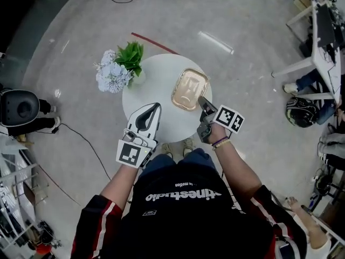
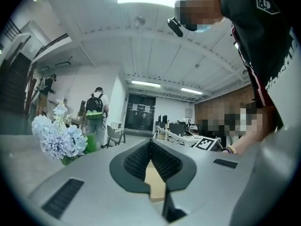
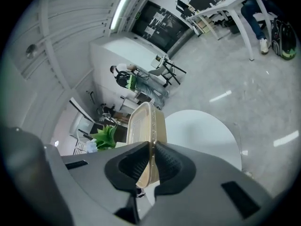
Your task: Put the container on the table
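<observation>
The container (image 1: 190,89) is a shallow tan rectangular tray with a clear lid, hovering over the right part of the round white table (image 1: 156,82). My right gripper (image 1: 204,104) is shut on the rim of its near corner. In the right gripper view the container (image 3: 146,121) stands on edge between the ribbed pads of my right gripper (image 3: 153,145), with the table (image 3: 202,131) below. I cannot tell whether the tray touches the tabletop. My left gripper (image 1: 157,107) hangs over the table's near left side, tips together, holding nothing. In its own view the left gripper (image 2: 151,145) has its pads meeting.
A bunch of pale blue flowers with green leaves (image 1: 117,69) stands at the table's left edge, and the flowers (image 2: 59,135) show again in the left gripper view. A white desk (image 1: 323,36) with seated people is at the right. A black stand (image 1: 19,108) and a cable lie on the floor at the left.
</observation>
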